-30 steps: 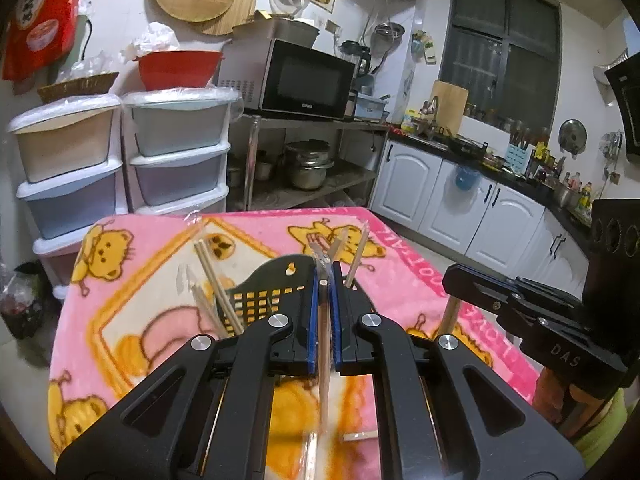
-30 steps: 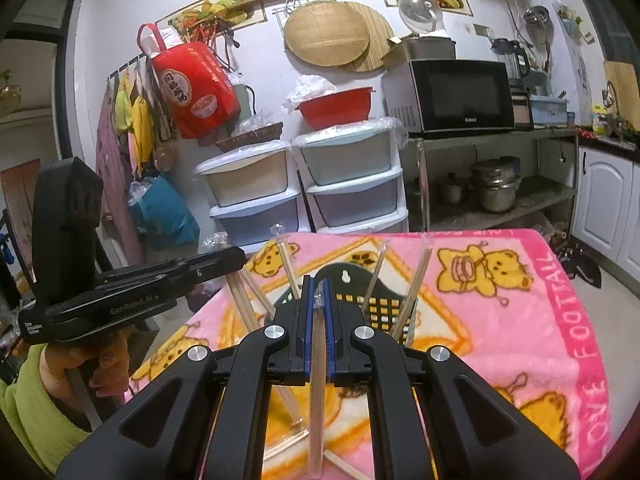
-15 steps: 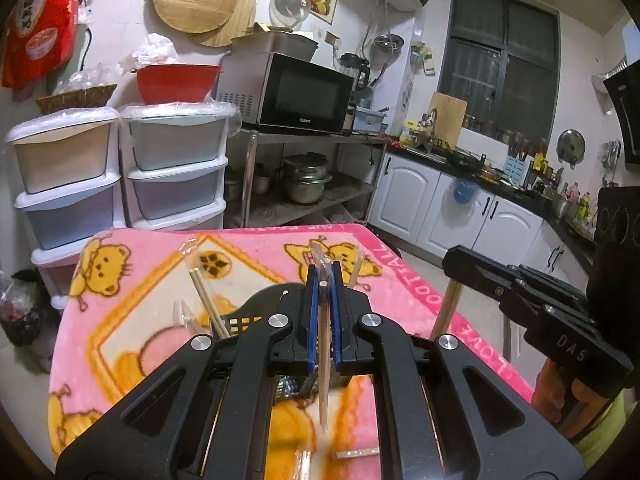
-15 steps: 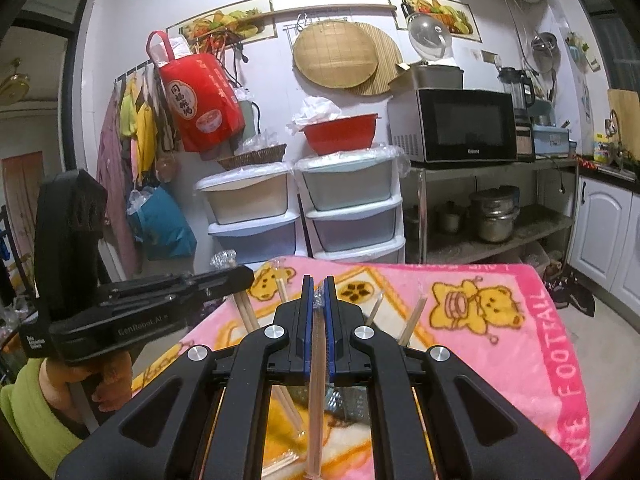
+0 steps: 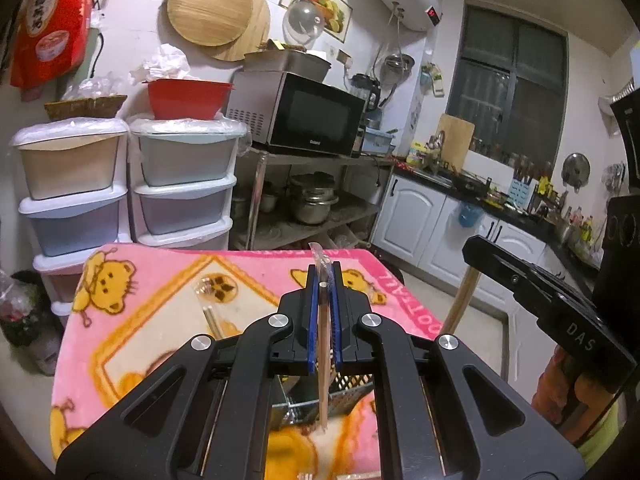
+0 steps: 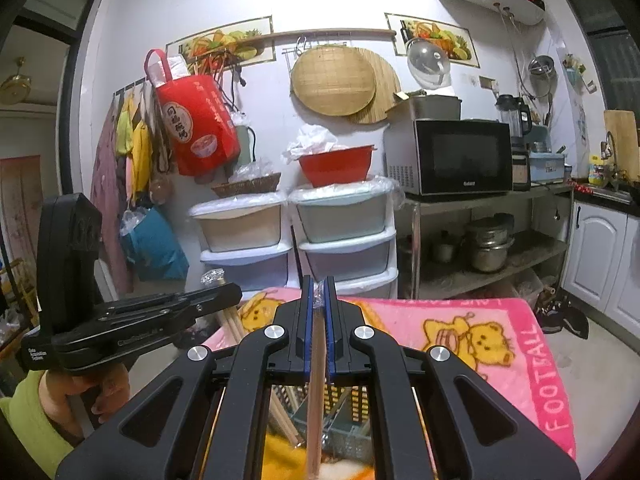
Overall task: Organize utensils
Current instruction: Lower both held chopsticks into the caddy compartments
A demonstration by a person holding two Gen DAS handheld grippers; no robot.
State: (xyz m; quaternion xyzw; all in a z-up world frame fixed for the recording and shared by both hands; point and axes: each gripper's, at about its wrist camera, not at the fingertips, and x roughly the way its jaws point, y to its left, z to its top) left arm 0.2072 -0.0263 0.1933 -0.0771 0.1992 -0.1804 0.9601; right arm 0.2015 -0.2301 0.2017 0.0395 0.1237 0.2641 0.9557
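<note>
My left gripper (image 5: 324, 276) is shut on a wooden chopstick (image 5: 323, 380) in a clear wrapper, which hangs down between the blue pads. Below it, mostly hidden by the fingers, sits the black perforated utensil basket (image 5: 352, 388), with another wrapped chopstick (image 5: 210, 316) leaning in it. My right gripper (image 6: 319, 284) is shut on its own wrapped chopstick (image 6: 315, 392) above the same basket (image 6: 352, 400). Each gripper shows in the other's view: the right gripper (image 5: 472, 248) with its stick (image 5: 460, 304), the left gripper (image 6: 232, 292) with its stick (image 6: 232, 322).
A pink bear-print blanket (image 5: 160, 304) covers the table. Behind it stand stacked plastic drawers (image 5: 180, 184) and a metal shelf with a microwave (image 5: 304, 116) and pots. White cabinets (image 5: 416, 216) line the right wall. A hand in a green sleeve (image 6: 36, 412) holds the left gripper.
Both grippers have risen with their chopsticks held. The basket and blanket have dropped lower in both views, and the basket is now mostly hidden under the fingers.
</note>
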